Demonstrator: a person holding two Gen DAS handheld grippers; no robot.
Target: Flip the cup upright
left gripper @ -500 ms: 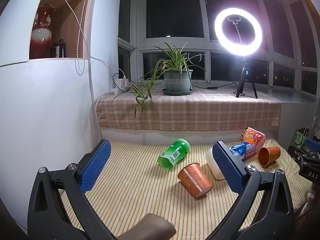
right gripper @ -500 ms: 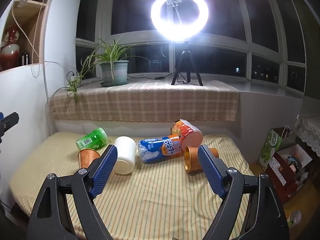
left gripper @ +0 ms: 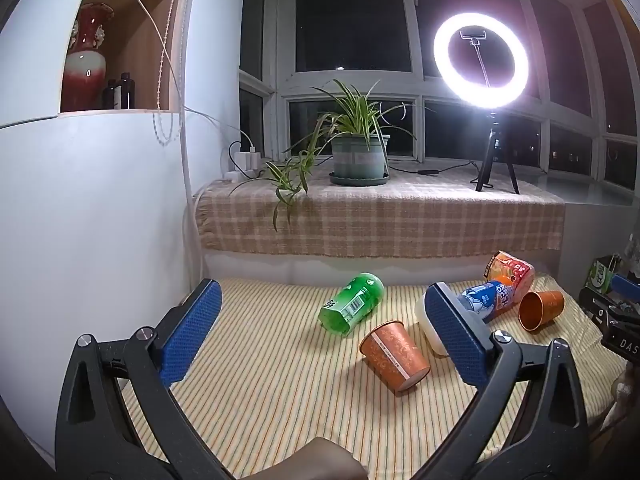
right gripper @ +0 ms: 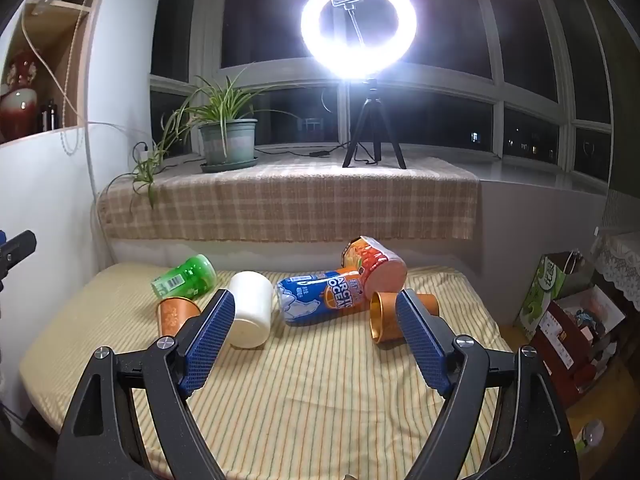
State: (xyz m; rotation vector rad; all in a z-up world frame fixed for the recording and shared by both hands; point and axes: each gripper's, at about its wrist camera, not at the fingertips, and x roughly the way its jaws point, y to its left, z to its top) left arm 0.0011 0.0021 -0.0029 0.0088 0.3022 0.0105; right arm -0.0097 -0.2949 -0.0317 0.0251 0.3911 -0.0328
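On the striped cloth of the tabletop (right gripper: 320, 400), six containers lie on their sides; positions are given relative to the white cup (right gripper: 251, 309). Left of the white cup and slightly behind it lies the green bottle (right gripper: 185, 276). In front of the bottle lies a patterned copper cup (right gripper: 176, 315), just beside the white cup. Right of the white cup lies the blue-and-orange can (right gripper: 322, 294), touching or nearly touching it. Behind the can's right end rests the red noodle cup (right gripper: 374, 264). Farther right of the white cup lies a plain copper cup (right gripper: 394, 316), its open mouth facing left.

The left tool (left gripper: 320, 336) is open, gripping nothing, above the cloth in front of the bottle. The right tool (right gripper: 316, 340) is open, gripping nothing, in front of the white cup and the can.
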